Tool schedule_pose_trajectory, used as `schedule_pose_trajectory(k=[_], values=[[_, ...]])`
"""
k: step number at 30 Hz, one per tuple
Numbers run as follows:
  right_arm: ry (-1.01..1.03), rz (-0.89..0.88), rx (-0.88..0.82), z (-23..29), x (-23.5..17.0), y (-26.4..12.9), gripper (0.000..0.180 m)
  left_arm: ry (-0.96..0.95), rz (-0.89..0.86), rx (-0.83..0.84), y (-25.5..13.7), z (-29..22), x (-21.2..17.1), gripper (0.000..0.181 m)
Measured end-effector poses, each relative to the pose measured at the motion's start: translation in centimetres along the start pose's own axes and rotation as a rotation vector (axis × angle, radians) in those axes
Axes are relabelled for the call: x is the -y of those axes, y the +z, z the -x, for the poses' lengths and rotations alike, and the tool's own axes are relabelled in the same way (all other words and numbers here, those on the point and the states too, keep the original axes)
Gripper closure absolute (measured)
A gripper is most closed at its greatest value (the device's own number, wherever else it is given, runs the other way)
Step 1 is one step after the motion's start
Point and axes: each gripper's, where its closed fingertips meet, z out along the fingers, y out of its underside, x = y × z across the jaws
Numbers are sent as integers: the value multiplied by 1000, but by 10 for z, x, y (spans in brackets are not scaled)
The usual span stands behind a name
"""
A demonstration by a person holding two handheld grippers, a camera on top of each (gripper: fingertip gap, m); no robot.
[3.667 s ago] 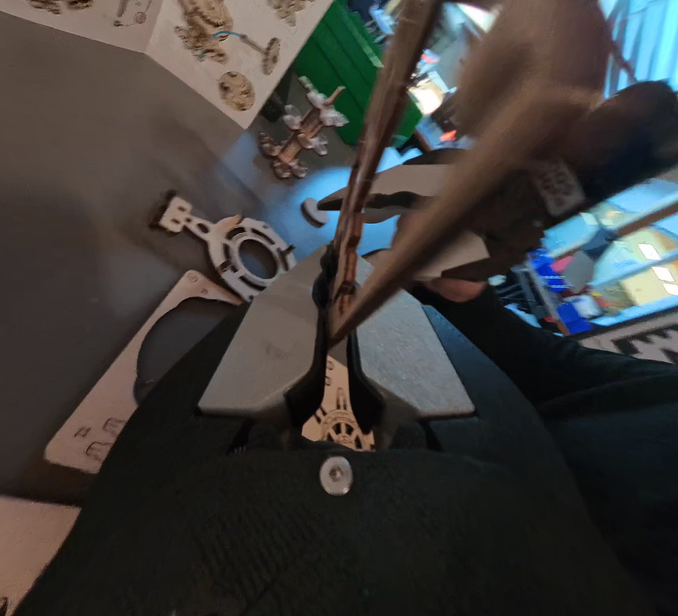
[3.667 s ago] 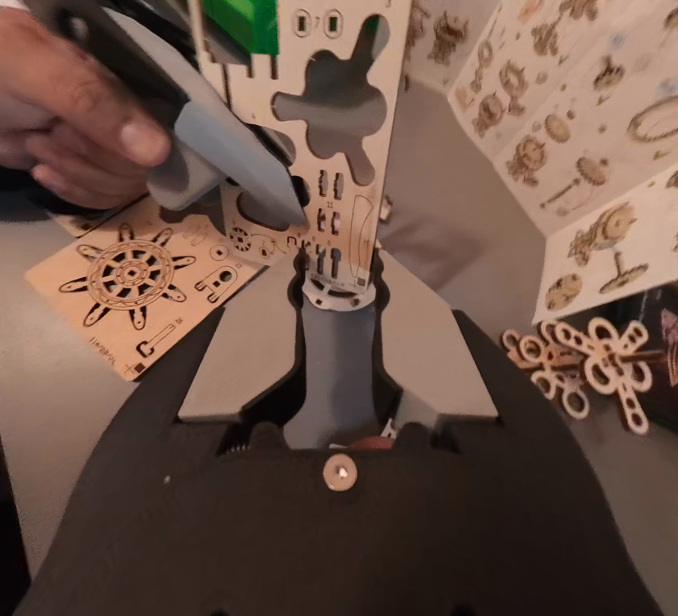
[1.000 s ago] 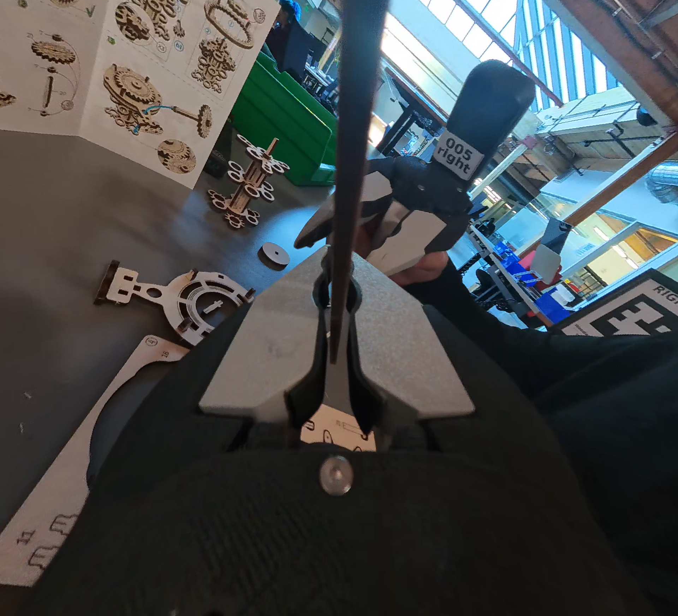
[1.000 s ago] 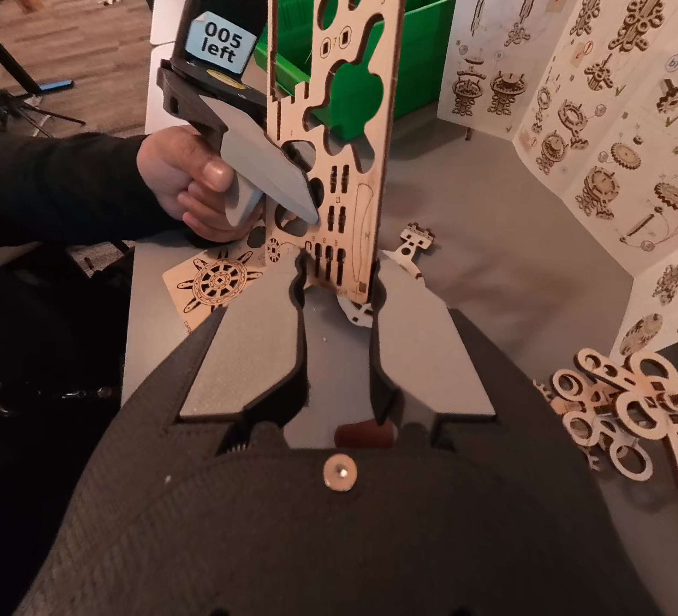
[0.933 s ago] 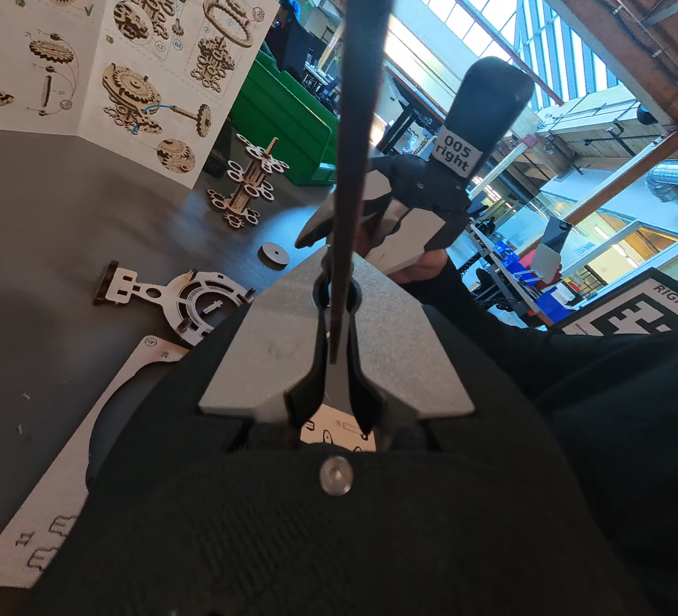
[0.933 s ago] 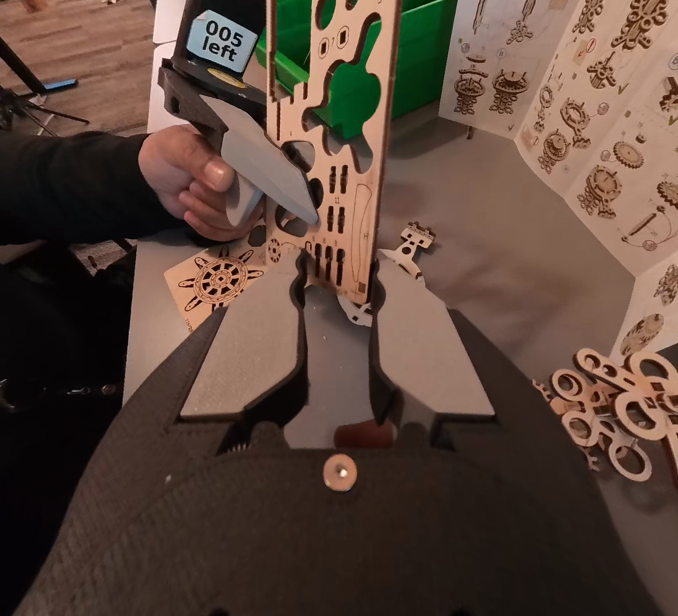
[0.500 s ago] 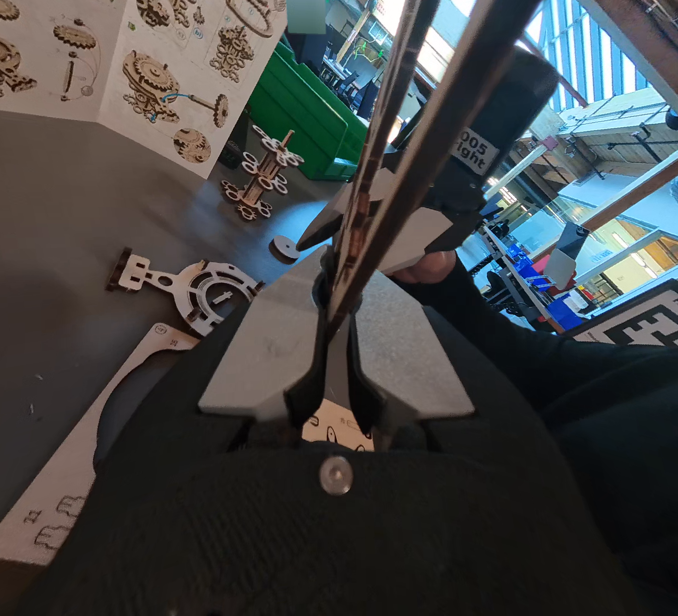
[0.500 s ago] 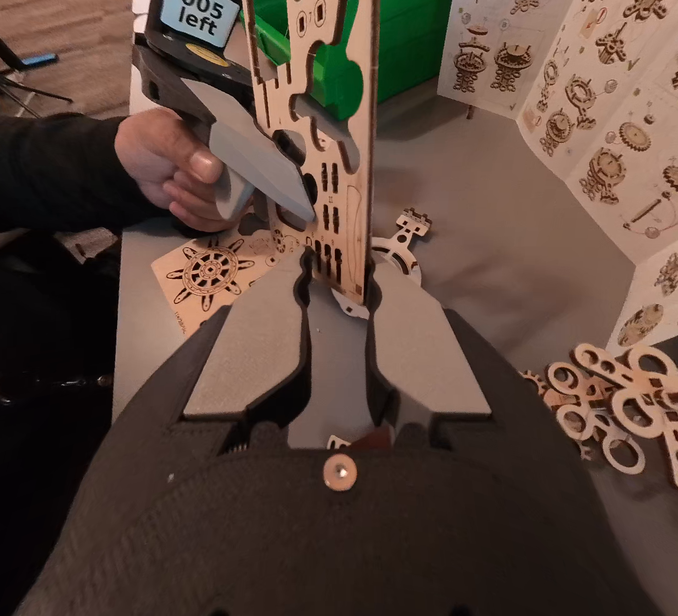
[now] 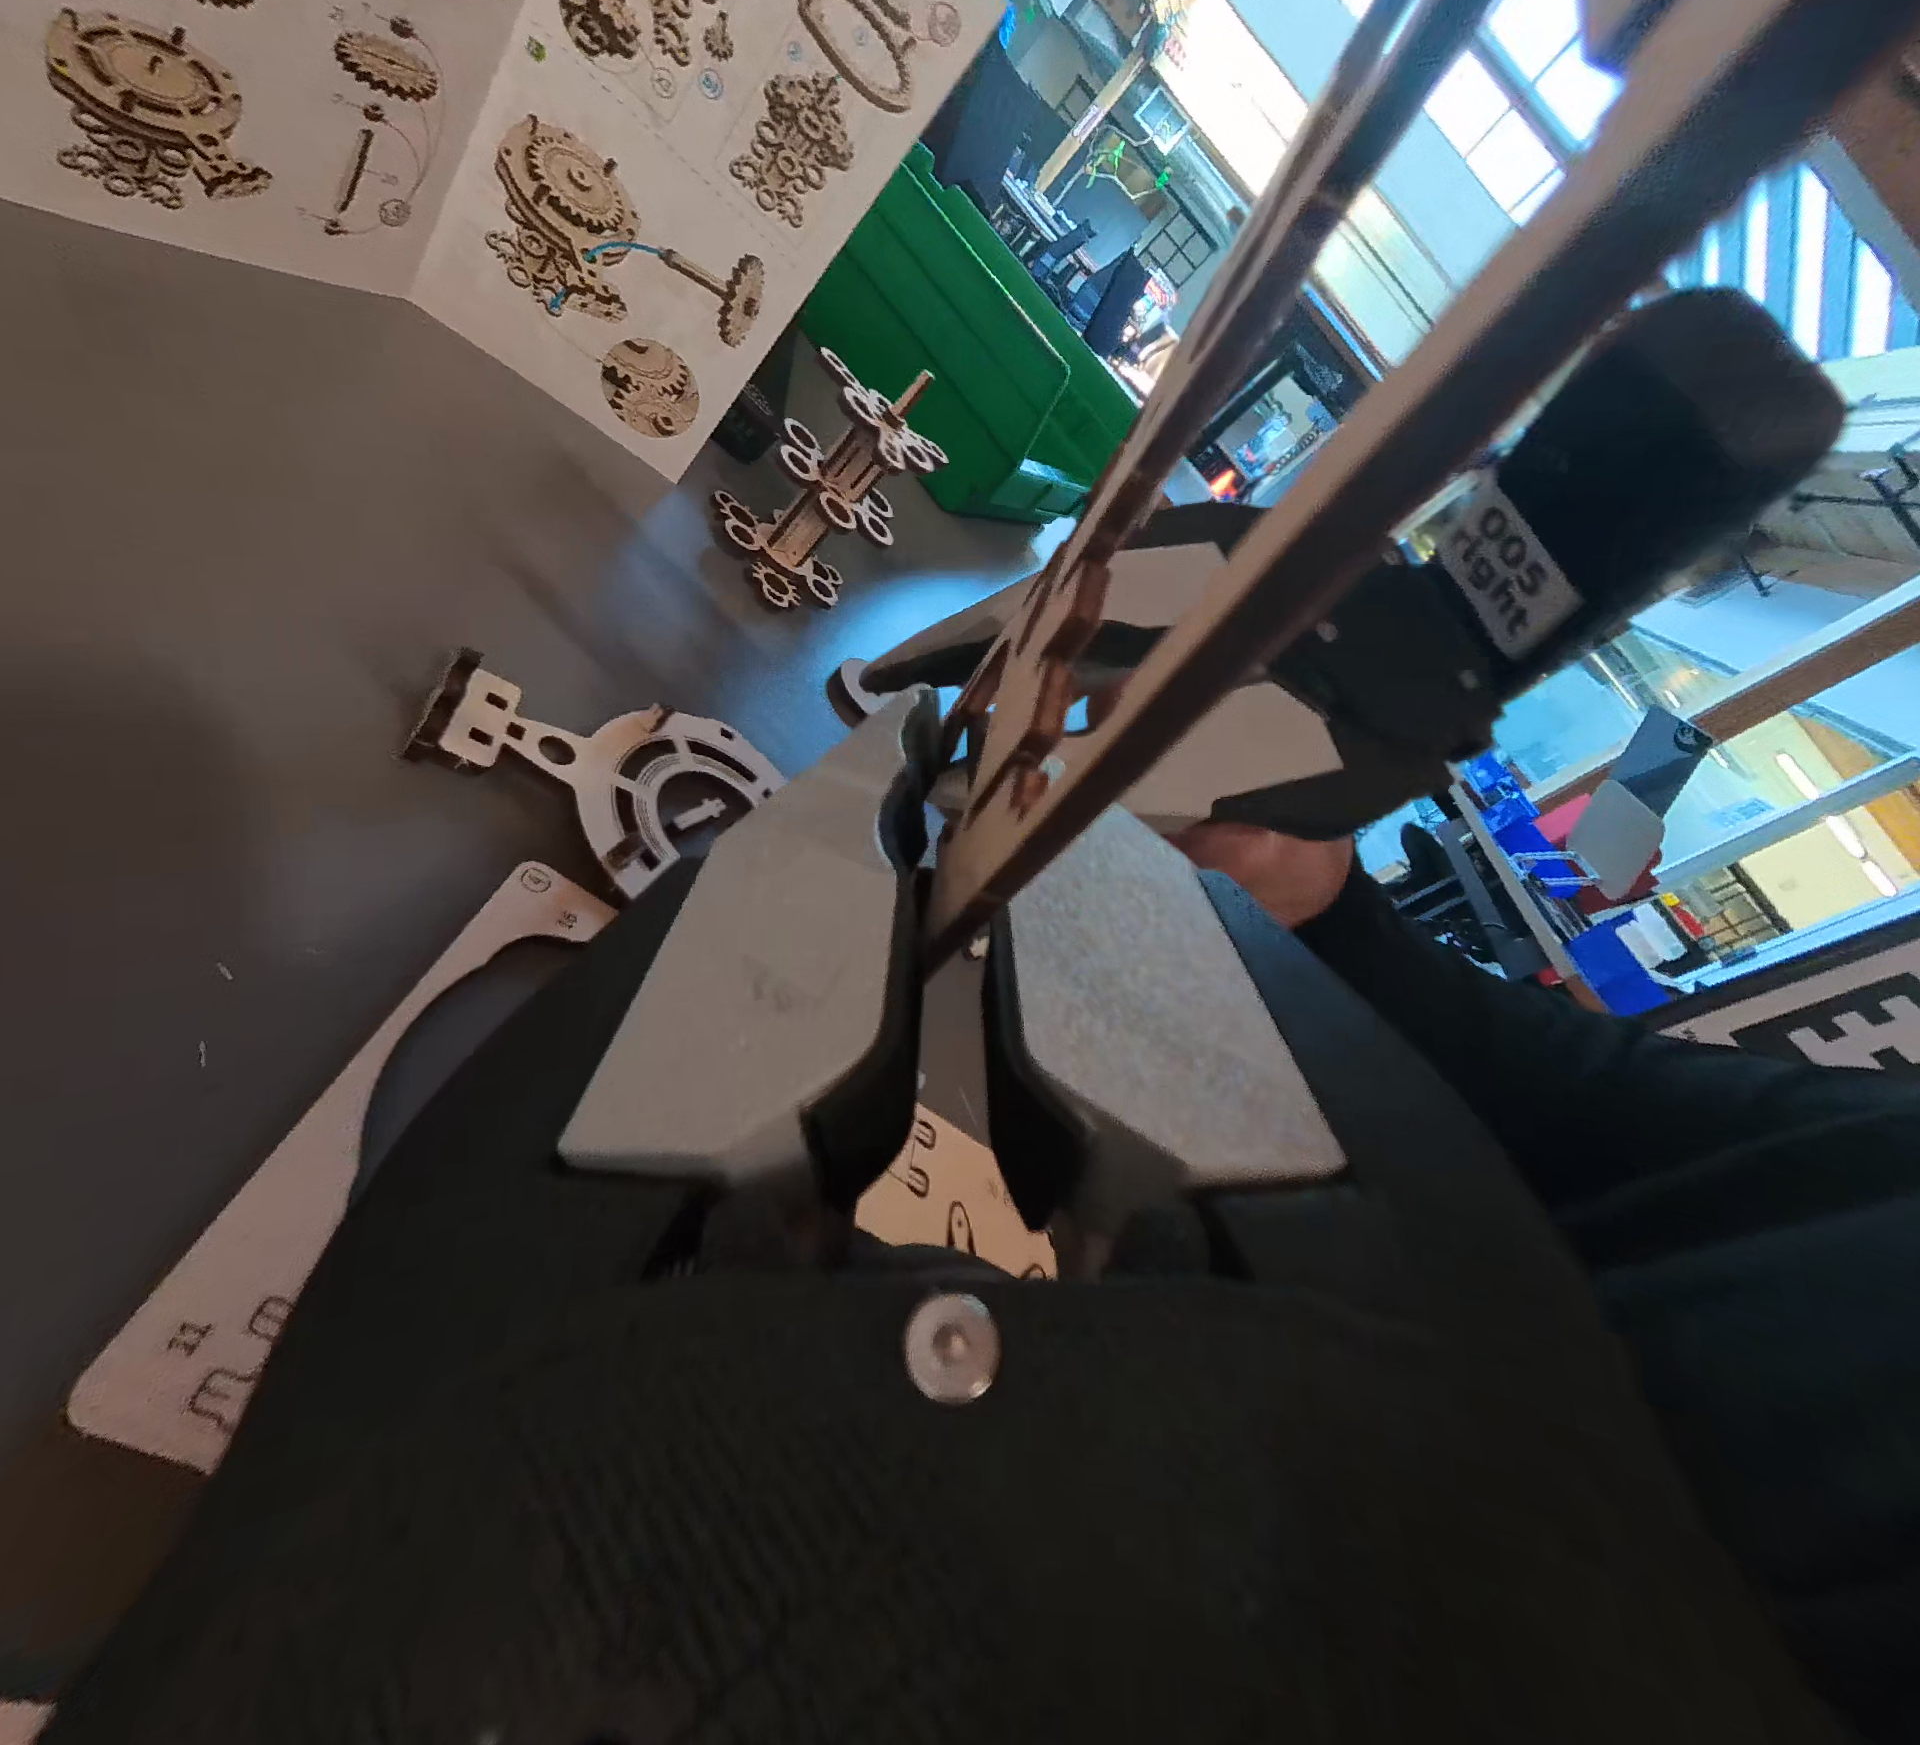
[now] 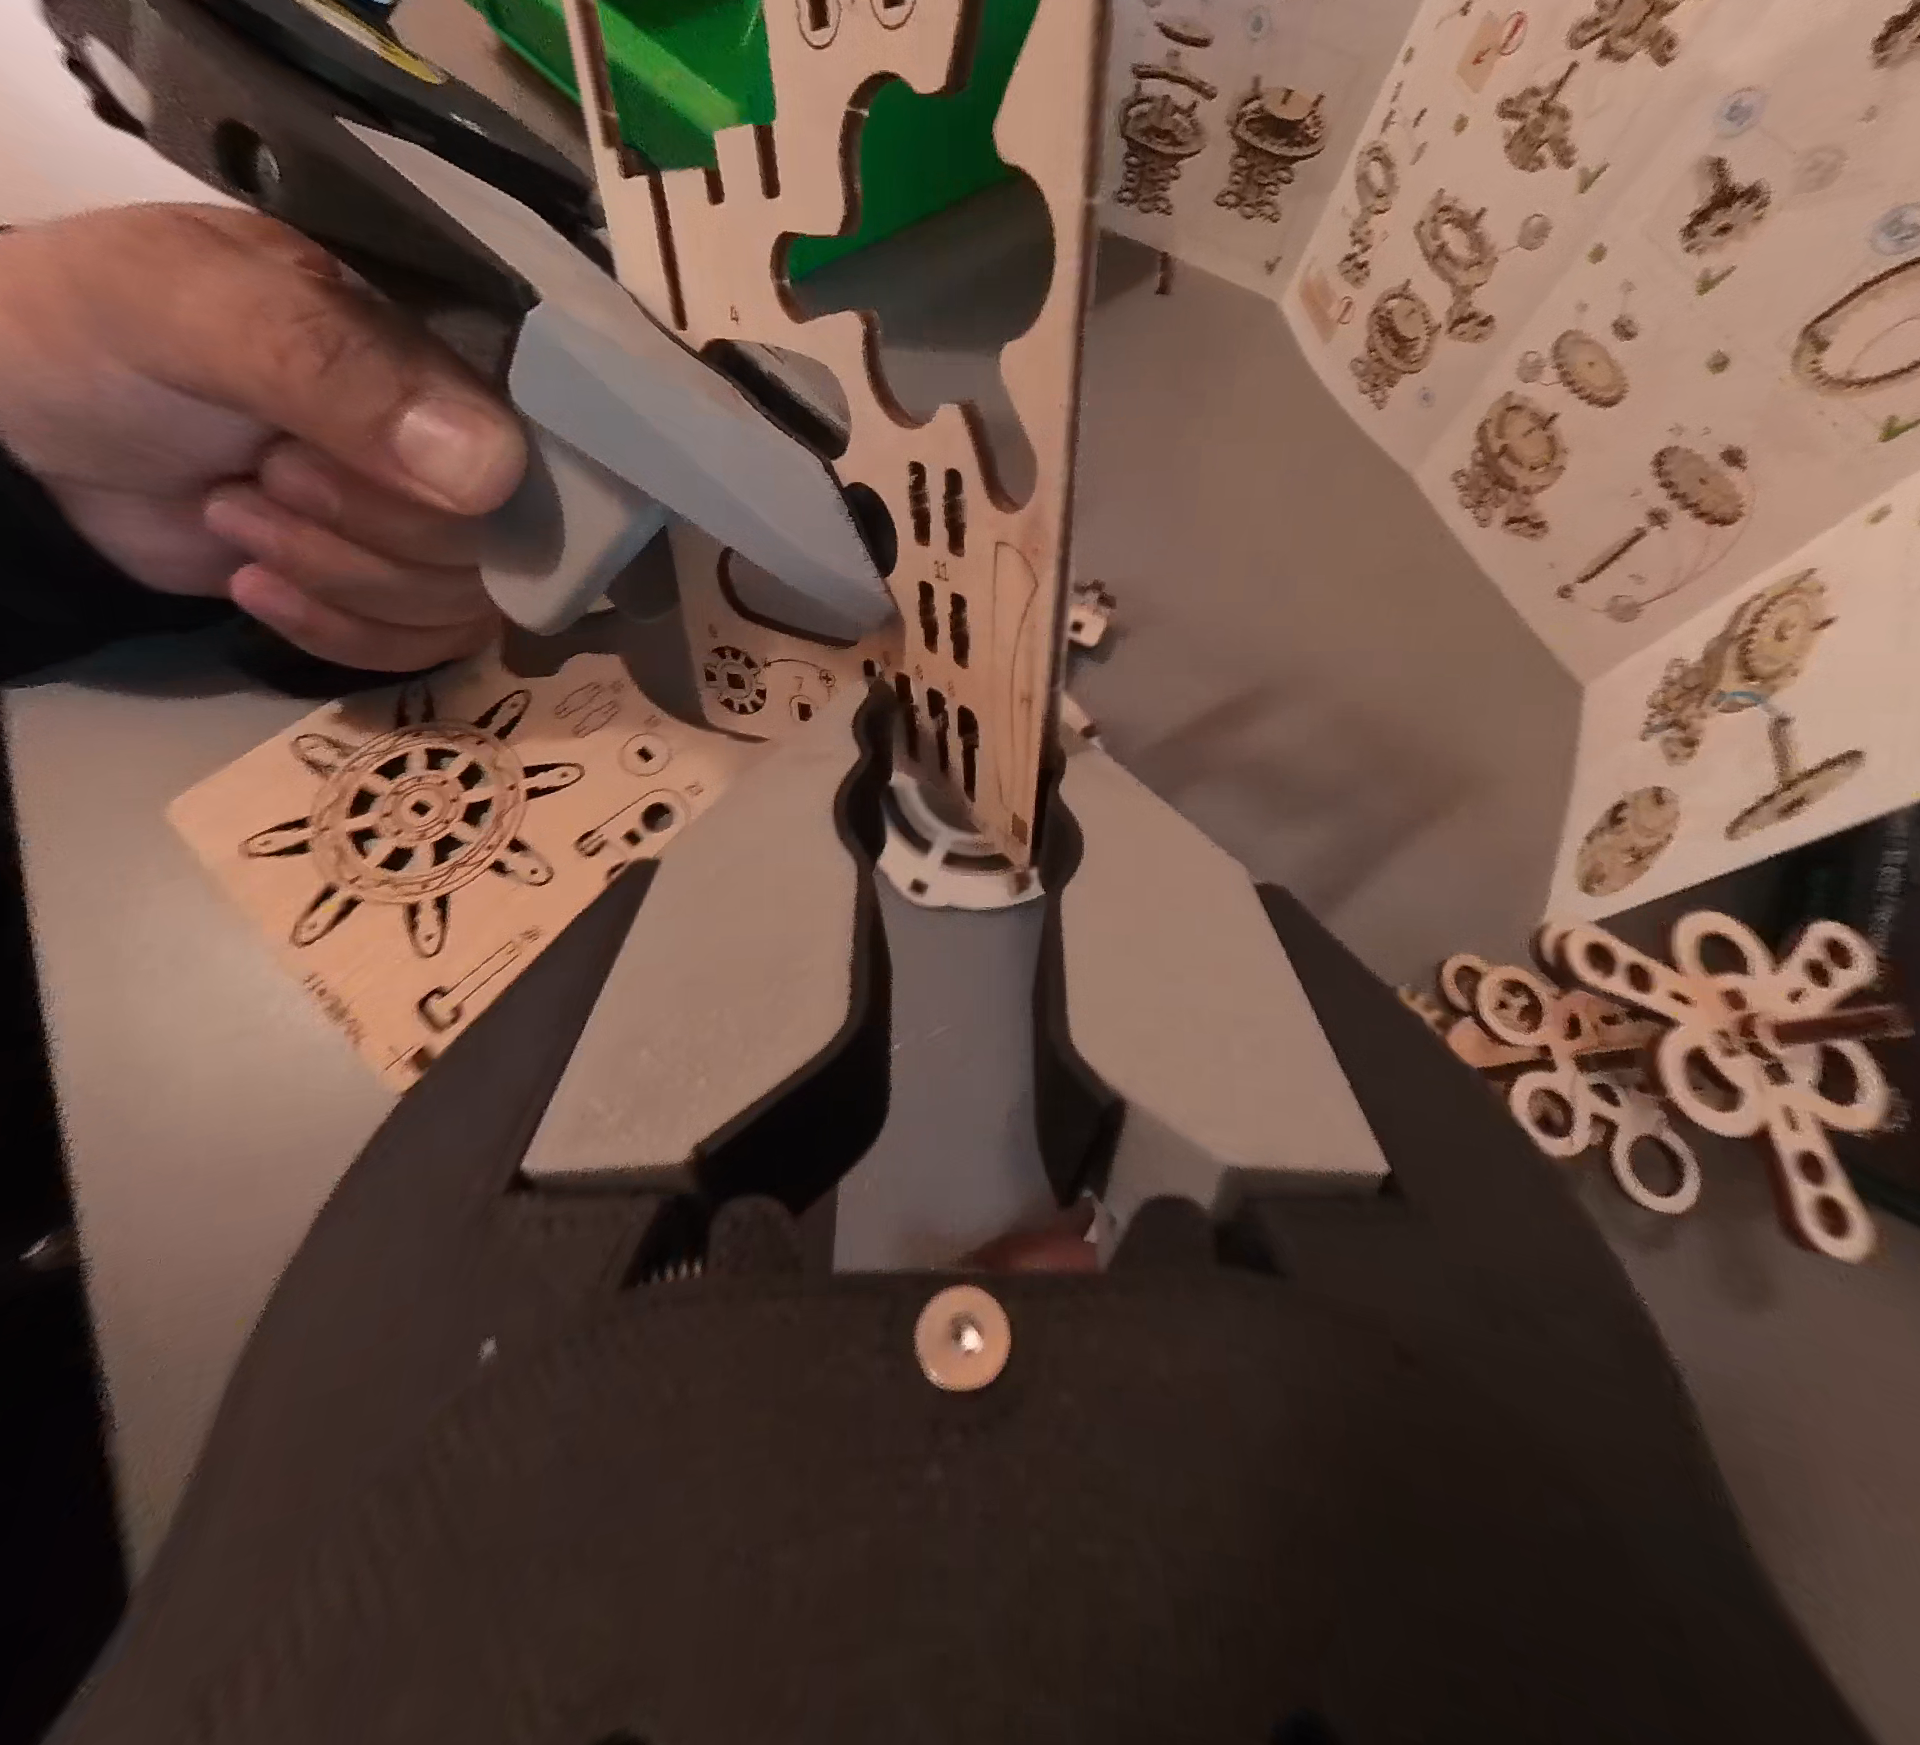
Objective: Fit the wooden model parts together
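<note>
Now the left hand-held gripper (image 10: 873, 615) clamps the upright parts sheet (image 10: 997, 469) (long axis vertical), right hand-held gripper (image 10: 956, 791) open just below it.

Parts sheet (image 10: 1039, 469) top cropped

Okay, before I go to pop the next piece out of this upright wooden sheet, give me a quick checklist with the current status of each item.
1. Left gripper clamped on the wooden sheet: ok, its fingers are closed on the sheet's lower left part.
2. Right gripper open: ok, jaws apart at the sheet's bottom edge.
3. Right gripper touching the sheet: cannot tell.
4. Sheet upright: ok in the right wrist view; the left wrist view shows it edge-on and slanted.
5. Pieces left in the sheet: ok, slotted pieces remain near the bottom.
6. Loose ring part lies under the work area: not ok.
</note>
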Motion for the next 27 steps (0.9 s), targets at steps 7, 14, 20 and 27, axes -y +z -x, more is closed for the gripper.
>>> schedule_pose_trajectory(k=[7, 14, 20, 27], values=[[-113, -40, -205, -10, 14, -2, 147, -34, -49, -29, -4, 0, 8, 174], [63, -195, 33, -11, 22, -21, 140, -43, -71, -78, -7, -6, 11, 180], [243, -227, 241, -10, 16, -31, 129, -34, -81, -128, -10, -13, 12, 180], [301, -338, 649, 29, 25, -56, 120, -110, -74, -380, -18, -43, 13, 181]])
